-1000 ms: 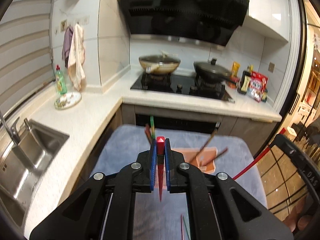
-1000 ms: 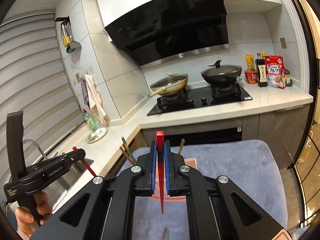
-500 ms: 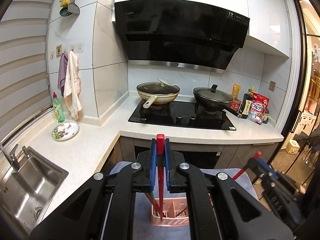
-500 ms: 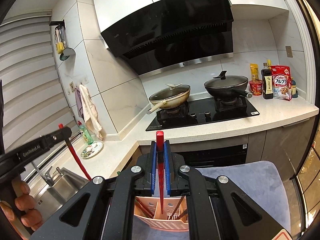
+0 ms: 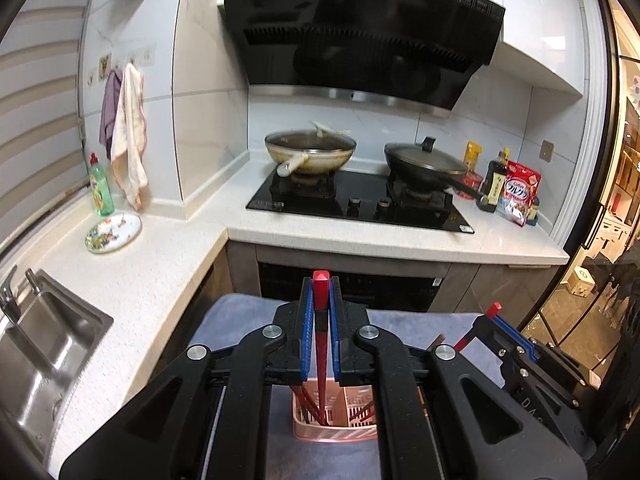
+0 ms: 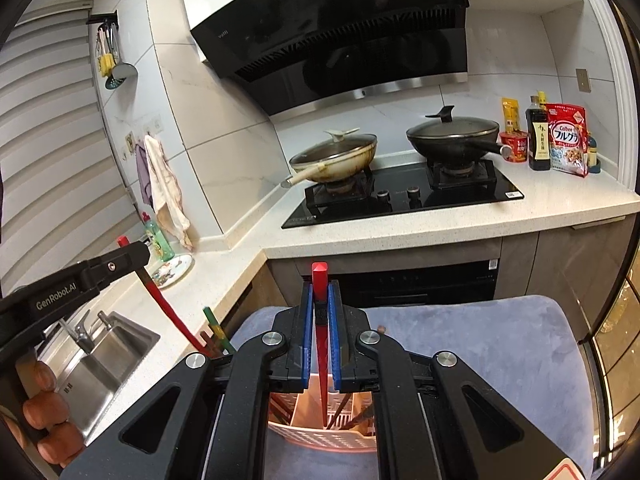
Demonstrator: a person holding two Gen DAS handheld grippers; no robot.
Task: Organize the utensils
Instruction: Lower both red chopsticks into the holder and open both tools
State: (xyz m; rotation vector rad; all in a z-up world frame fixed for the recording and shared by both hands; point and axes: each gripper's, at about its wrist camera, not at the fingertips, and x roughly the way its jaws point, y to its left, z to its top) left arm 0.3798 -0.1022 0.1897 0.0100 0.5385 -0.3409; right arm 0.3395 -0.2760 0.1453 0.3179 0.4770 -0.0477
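Observation:
My left gripper (image 5: 320,300) is shut on a red chopstick (image 5: 320,344), held upright with its lower tip inside the pink slotted utensil holder (image 5: 336,430). My right gripper (image 6: 319,304) is shut on another red chopstick (image 6: 320,344), its tip also down in the pink holder (image 6: 320,436). Several dark and red chopsticks stand in the holder. The right gripper shows in the left wrist view (image 5: 494,316) at the right. The left gripper shows in the right wrist view (image 6: 130,250) at the left, above a green chopstick (image 6: 216,328).
The holder stands on a grey-blue cloth (image 6: 480,344). A steel sink (image 5: 36,356) lies at the left. A stove (image 5: 360,200) with a wok and a black pan stands behind. A dish-soap bottle (image 5: 99,188) and a plate (image 5: 114,233) sit on the counter.
Both grippers have tilted down and lowered their red chopsticks, whose tips now reach deeper into the pink holder. Both stay shut.

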